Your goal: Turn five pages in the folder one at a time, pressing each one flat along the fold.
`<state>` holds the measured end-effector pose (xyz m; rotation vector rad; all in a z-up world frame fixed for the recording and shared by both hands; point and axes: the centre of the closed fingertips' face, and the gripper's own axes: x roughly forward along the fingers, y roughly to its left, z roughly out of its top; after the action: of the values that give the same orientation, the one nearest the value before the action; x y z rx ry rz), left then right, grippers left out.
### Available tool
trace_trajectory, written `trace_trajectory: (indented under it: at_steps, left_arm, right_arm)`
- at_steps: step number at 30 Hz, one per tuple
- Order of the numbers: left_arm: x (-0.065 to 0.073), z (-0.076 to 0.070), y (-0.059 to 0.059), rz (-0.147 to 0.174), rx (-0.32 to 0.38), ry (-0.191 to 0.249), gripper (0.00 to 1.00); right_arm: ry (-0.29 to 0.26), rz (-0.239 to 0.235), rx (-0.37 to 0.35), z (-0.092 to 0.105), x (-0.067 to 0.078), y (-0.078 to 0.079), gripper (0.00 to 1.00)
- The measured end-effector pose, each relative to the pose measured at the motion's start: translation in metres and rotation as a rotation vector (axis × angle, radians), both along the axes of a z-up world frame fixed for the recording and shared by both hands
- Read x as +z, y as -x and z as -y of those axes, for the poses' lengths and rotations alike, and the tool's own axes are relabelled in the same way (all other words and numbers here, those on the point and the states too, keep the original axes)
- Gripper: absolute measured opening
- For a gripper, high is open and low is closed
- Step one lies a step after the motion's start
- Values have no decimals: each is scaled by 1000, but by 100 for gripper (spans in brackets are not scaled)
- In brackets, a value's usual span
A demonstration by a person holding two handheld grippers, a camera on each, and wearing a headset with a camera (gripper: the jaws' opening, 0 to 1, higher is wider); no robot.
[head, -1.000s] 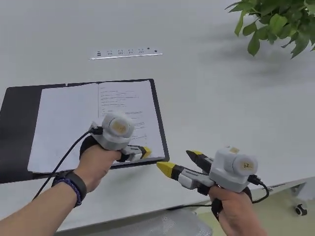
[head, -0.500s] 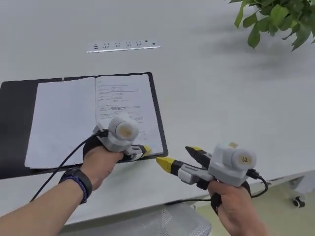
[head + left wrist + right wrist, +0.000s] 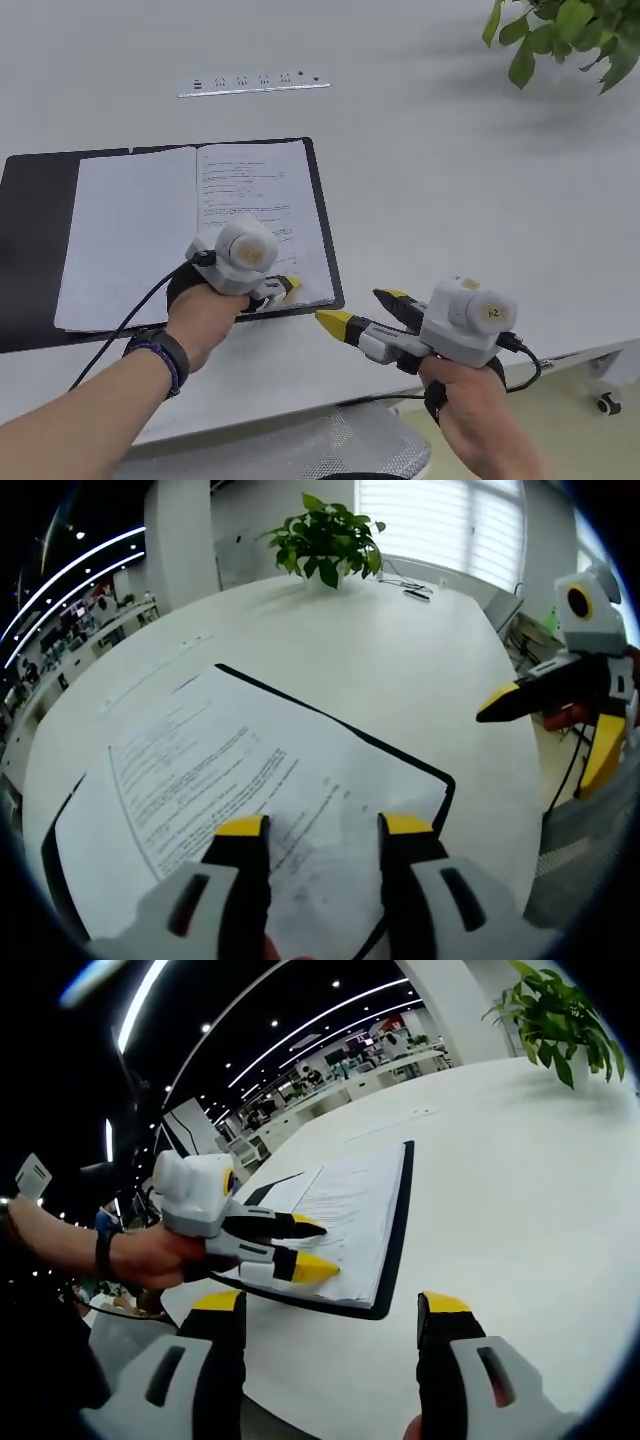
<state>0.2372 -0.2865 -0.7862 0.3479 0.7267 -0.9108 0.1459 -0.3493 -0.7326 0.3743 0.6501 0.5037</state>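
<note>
Left gripper (image 3: 325,825) — jaws apart over folder (image 3: 35,240) pg (image 3: 230,760) in its own view — right gripper (image 3: 333,1302) released, off folder.

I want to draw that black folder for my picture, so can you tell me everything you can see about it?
The folder is black and thin, lying open and flat on the white table. Its cover shows as a dark border, widest on the left. Inside, the left page is blank white paper; the right page has small printed lines, too small to read. The left hand-held gripper, jaws open, is at the right page's near corner; whether it touches is unclear.
</note>
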Motion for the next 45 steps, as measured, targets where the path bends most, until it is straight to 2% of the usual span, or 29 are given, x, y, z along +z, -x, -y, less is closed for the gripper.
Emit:
trace_trajectory:
  at_steps: [9,12,13,15,17,25,29,31,34,40,45]
  left_arm:
    - [1,-1,-3,-10,19,10,38]
    - [3,2,1,-30,12,18,37]
    - [3,3,2,-39,18,27,39]
    - [4,8,6,-78,40,55,44]
    - [6,12,9,-91,48,59,50]
    - [4,23,16,-86,40,50,65]
    - [1,23,17,-59,22,8,65]
    - [-1,21,17,-27,-6,-28,65]
    - [0,21,17,-34,2,-19,65]
    - [0,19,16,-22,-10,-27,62]
    - [2,18,14,-29,-9,-24,60]
  right_arm:
    - [-3,-1,-5,1,-1,0,68]
    - [-4,-2,-6,1,-1,0,68]
    - [-4,-3,-6,1,-1,0,68]
    - [-3,-3,-5,1,-1,0,68]
    - [-3,-4,-6,1,-1,0,68]
    - [-7,-5,-5,0,-1,-1,68]
    - [-8,-9,-6,1,-2,-2,67]
    - [-21,-16,-17,2,-2,-3,67]
    - [-19,-11,-21,3,-2,-4,66]
    - [-15,-3,-14,3,0,-8,66]
    - [-19,2,-9,1,1,-11,65]
